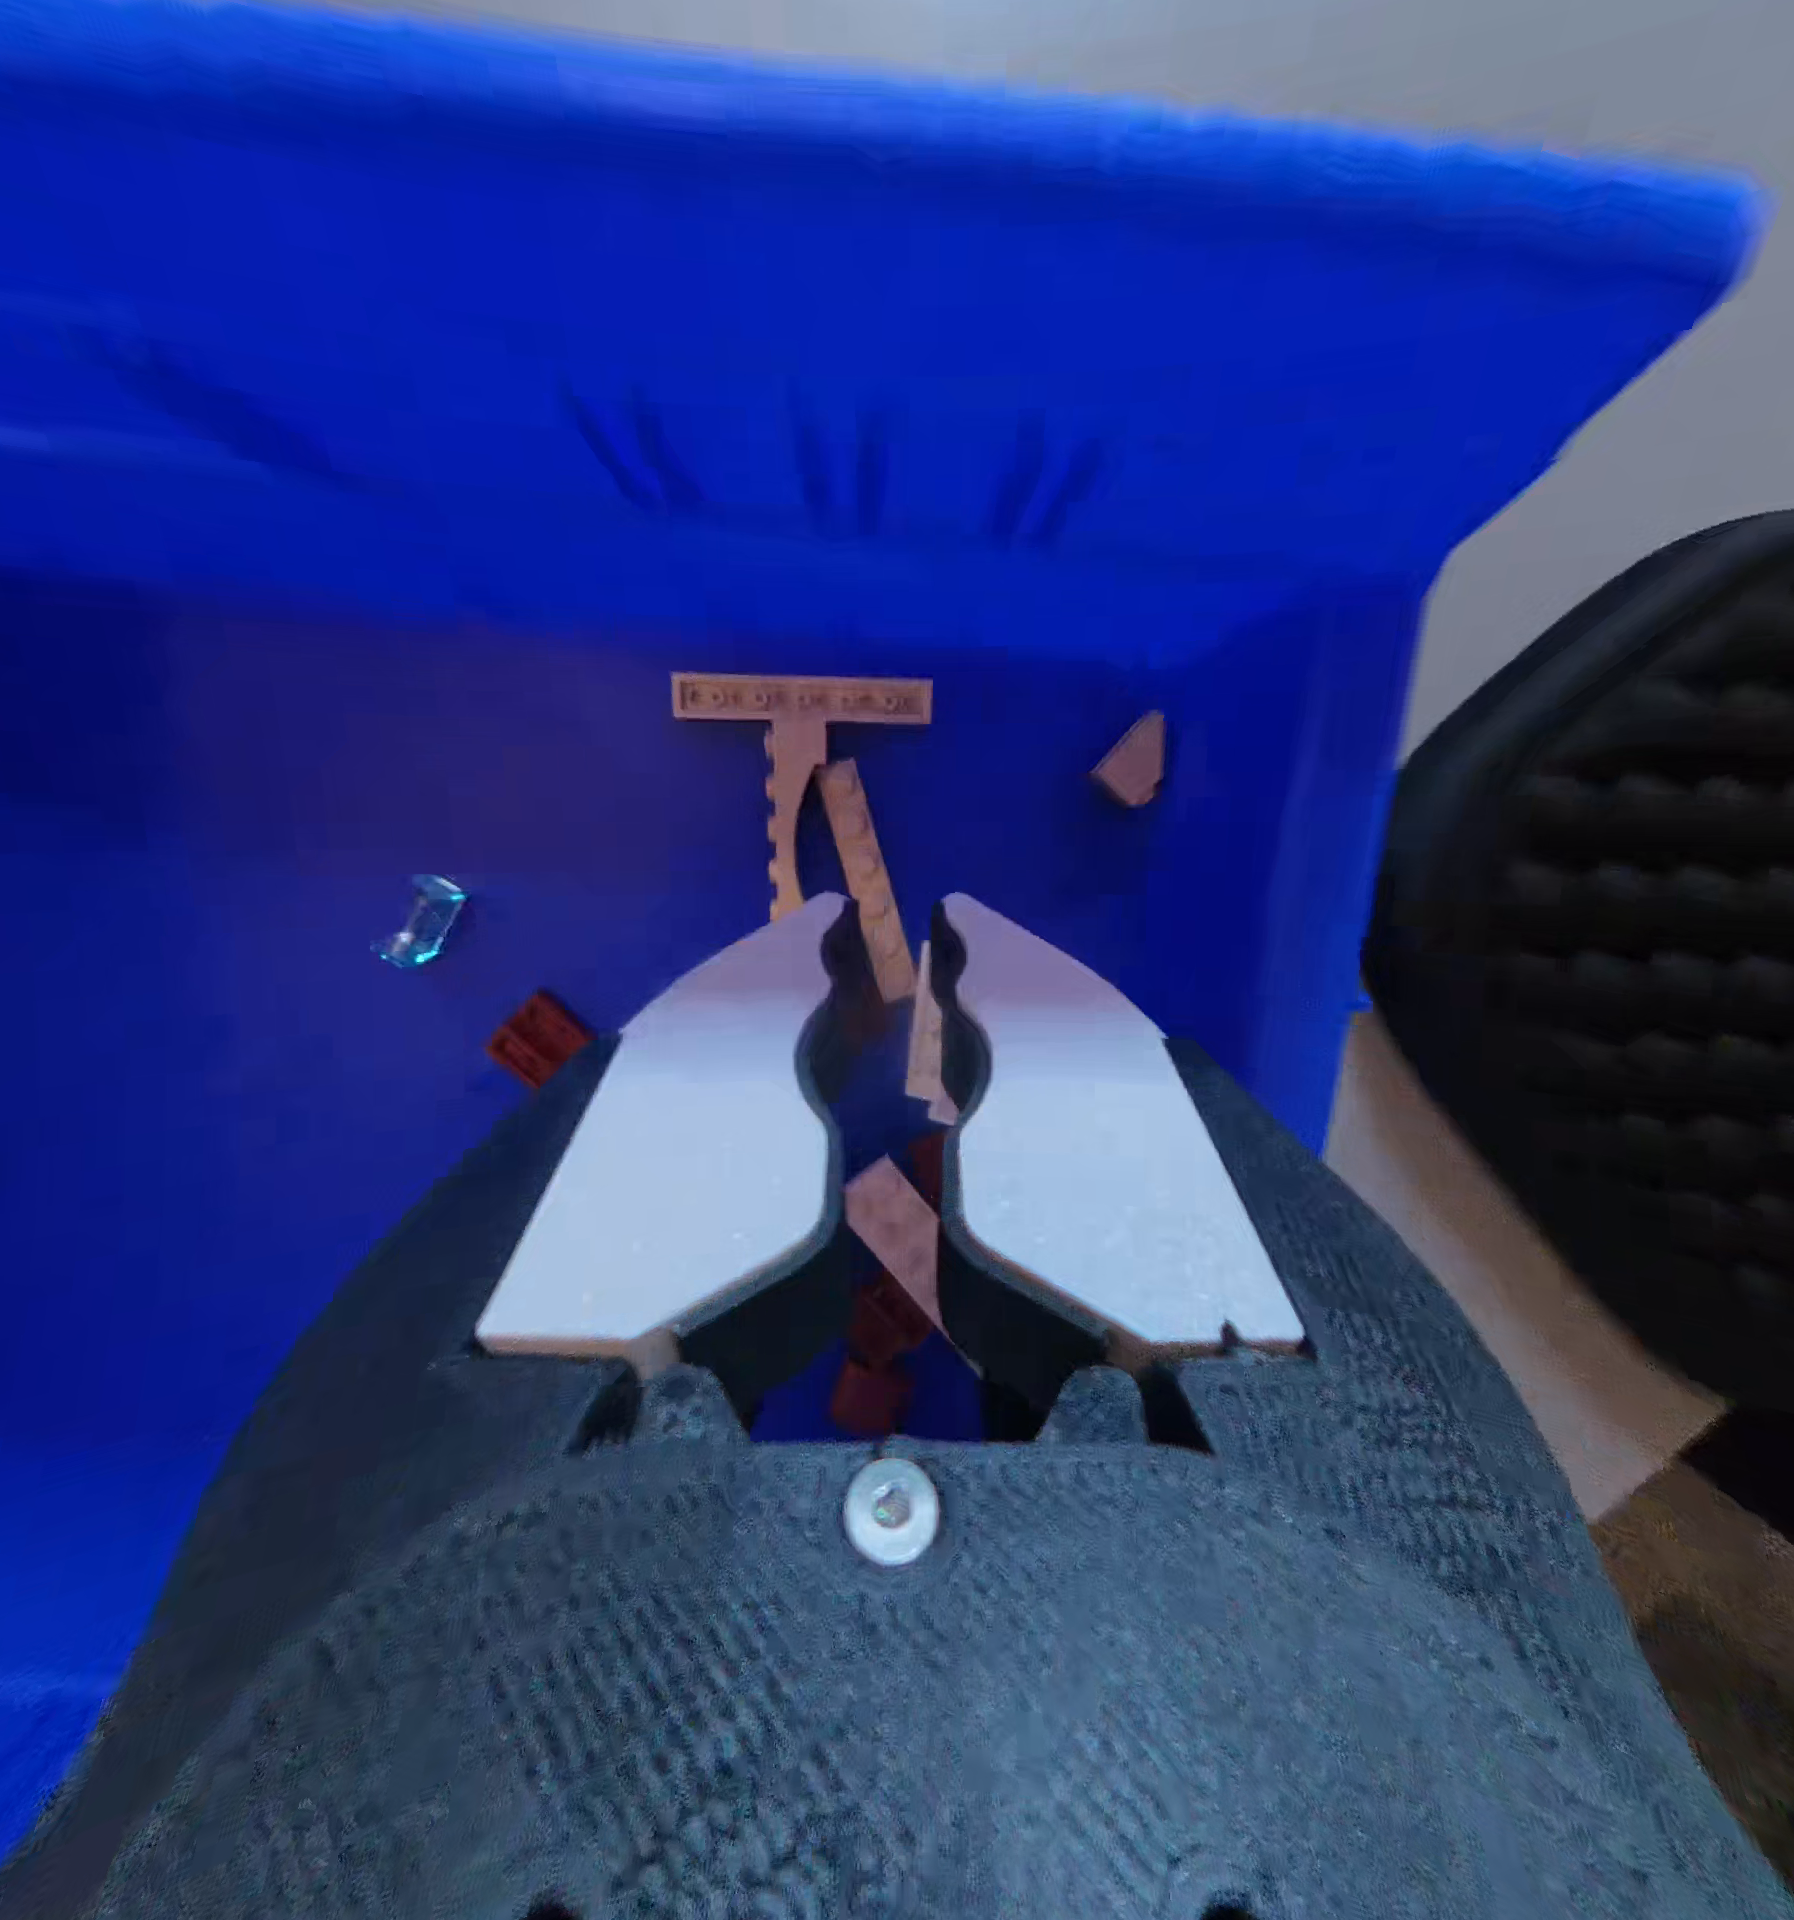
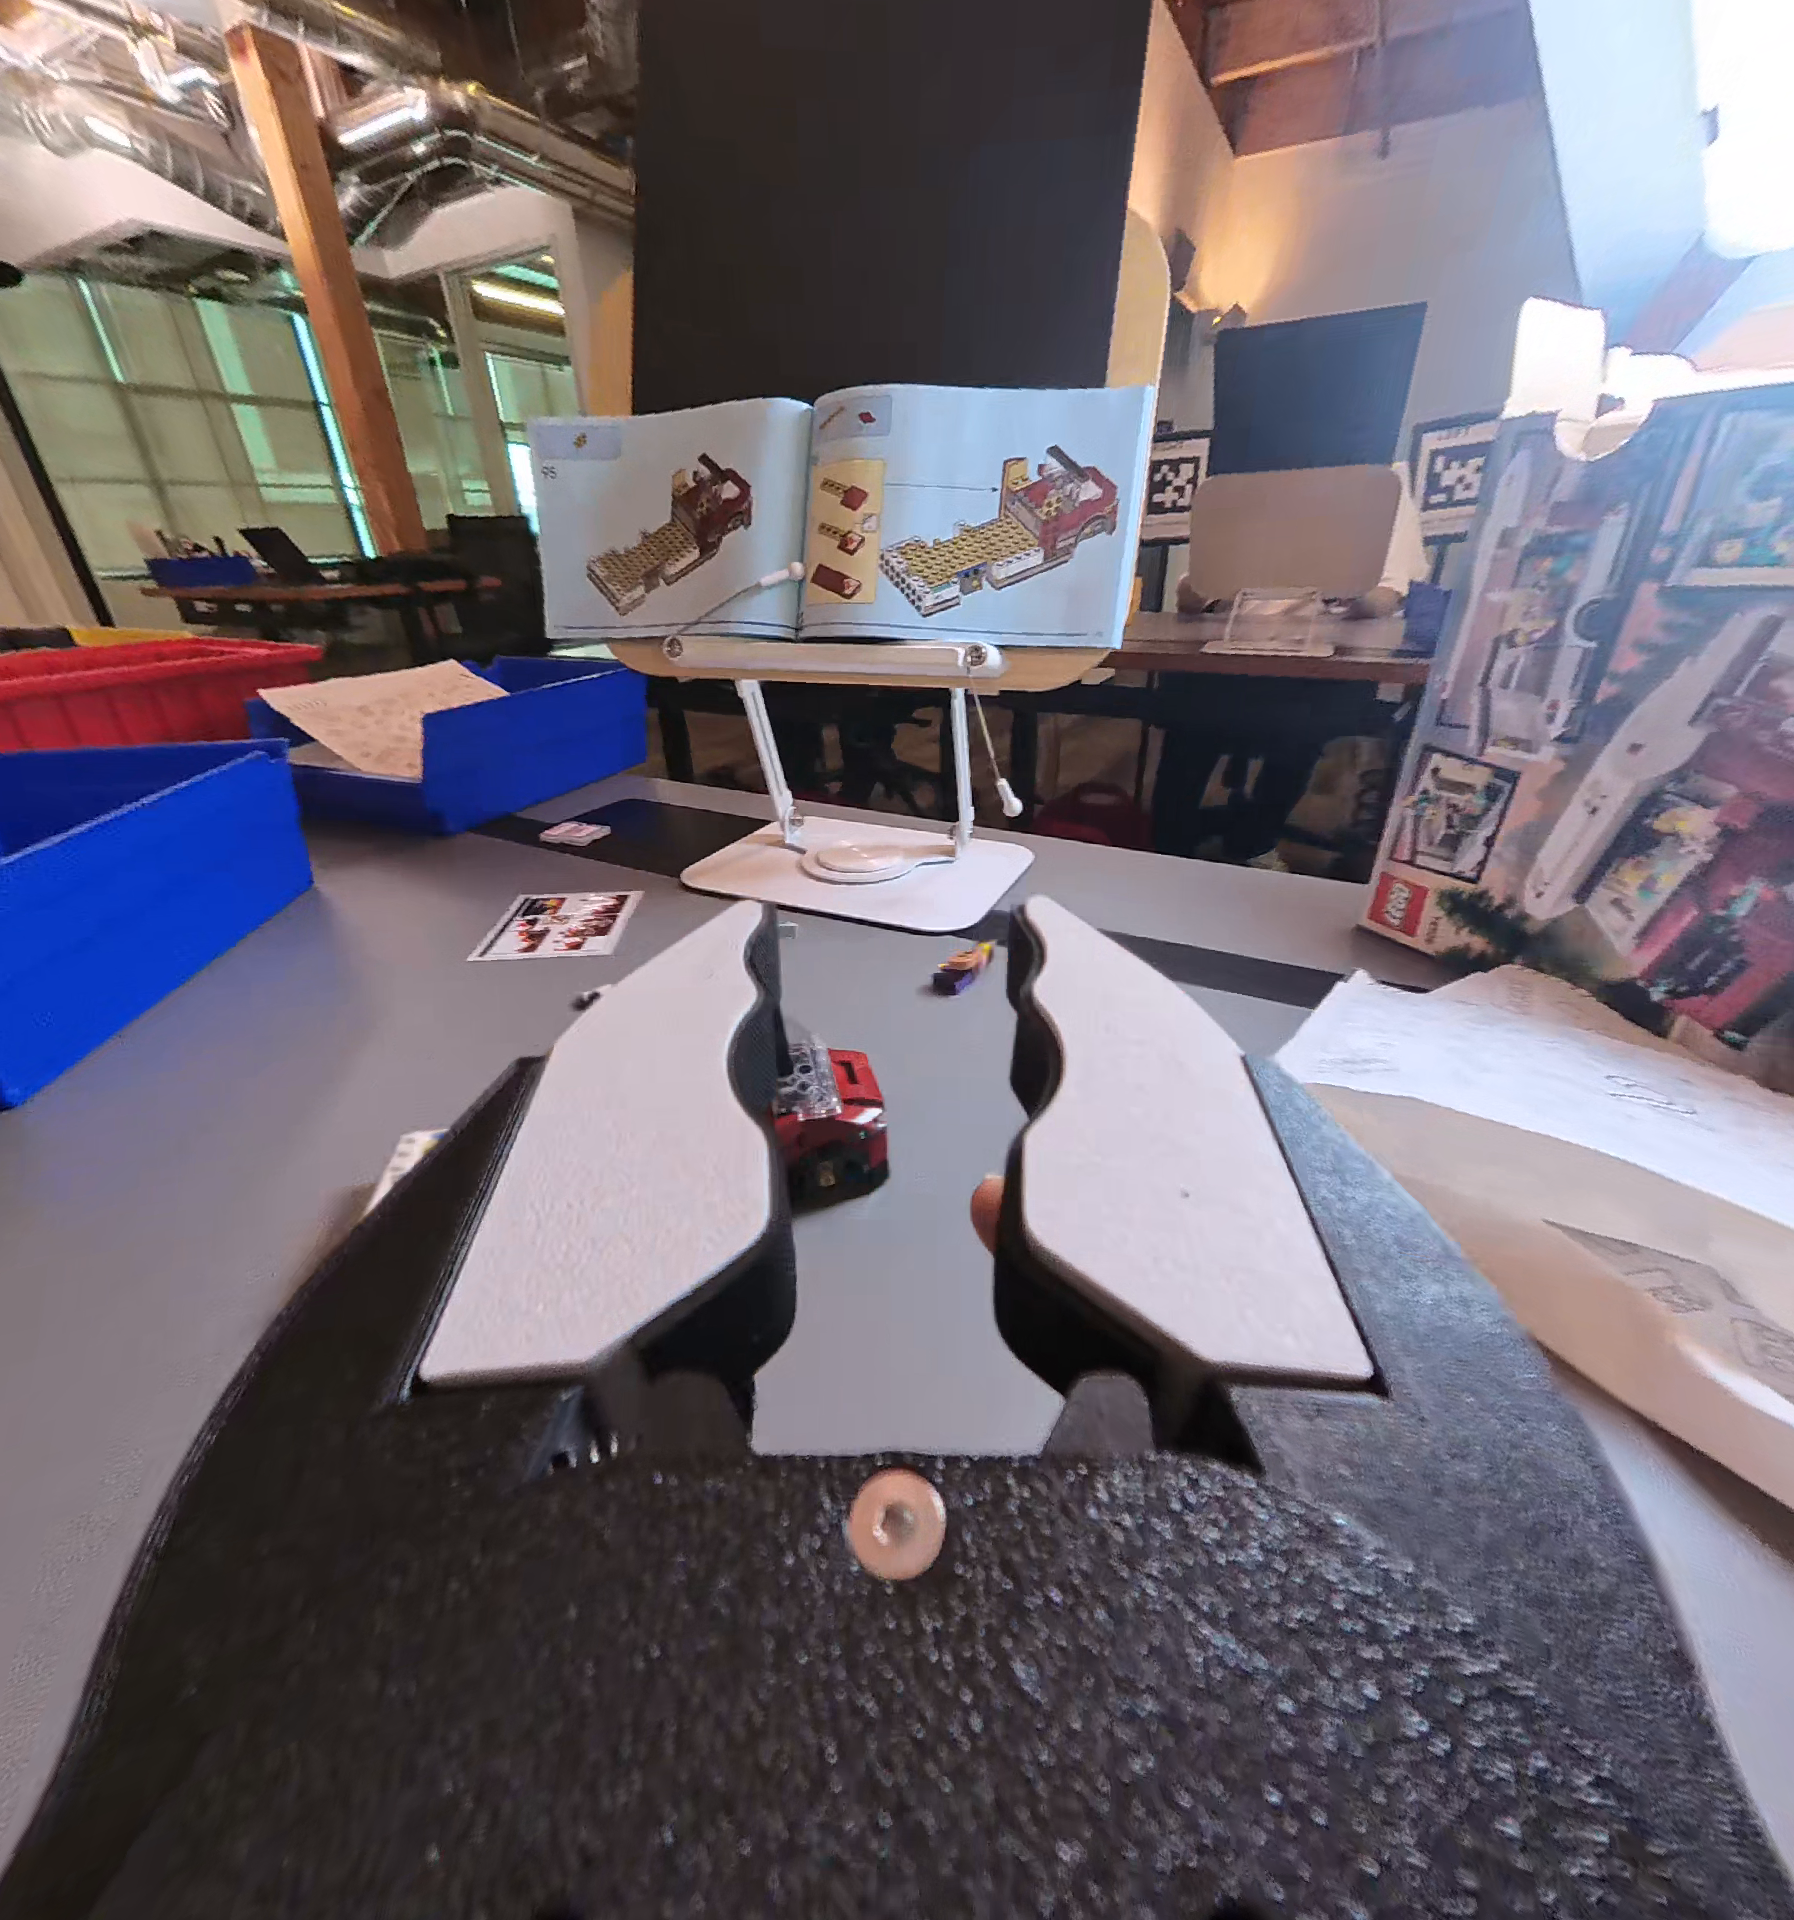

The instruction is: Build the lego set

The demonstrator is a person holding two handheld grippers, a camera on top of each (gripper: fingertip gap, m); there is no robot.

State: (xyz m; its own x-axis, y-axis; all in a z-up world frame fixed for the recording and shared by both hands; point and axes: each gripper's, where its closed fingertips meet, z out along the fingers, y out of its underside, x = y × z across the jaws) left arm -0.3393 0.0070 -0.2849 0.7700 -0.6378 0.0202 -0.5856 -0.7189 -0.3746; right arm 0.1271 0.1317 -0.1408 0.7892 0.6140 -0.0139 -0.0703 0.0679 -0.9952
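Observation:
My left gripper (image 1: 888, 914) points down into a blue bin (image 1: 664, 416), its jaws a little apart. A thin tan plate (image 1: 929, 1029) stands on edge in the gap against the right finger, clear of the left finger. A long tan plate (image 1: 862, 873) and a T-shaped tan piece (image 1: 799, 707) lie just beyond the fingertips. My right gripper (image 2: 888, 920) is open and holds nothing above a grey table (image 2: 197, 1091). A small red brick model (image 2: 836, 1112) with a clear part stands on the table below its jaws, near the left finger.
The bin also holds a tan wedge (image 1: 1132, 764), a clear blue piece (image 1: 420, 920) and dark red pieces (image 1: 534, 1039). A black padded object (image 1: 1651, 935) stands right of the bin. An open booklet on a stand (image 2: 841, 509), blue bins (image 2: 114, 894), a box (image 2: 1641, 686), paper sheets (image 2: 1599, 1143) and a small purple piece (image 2: 960, 966) ring the table. About 50 cm separates my left fingertips from my right.

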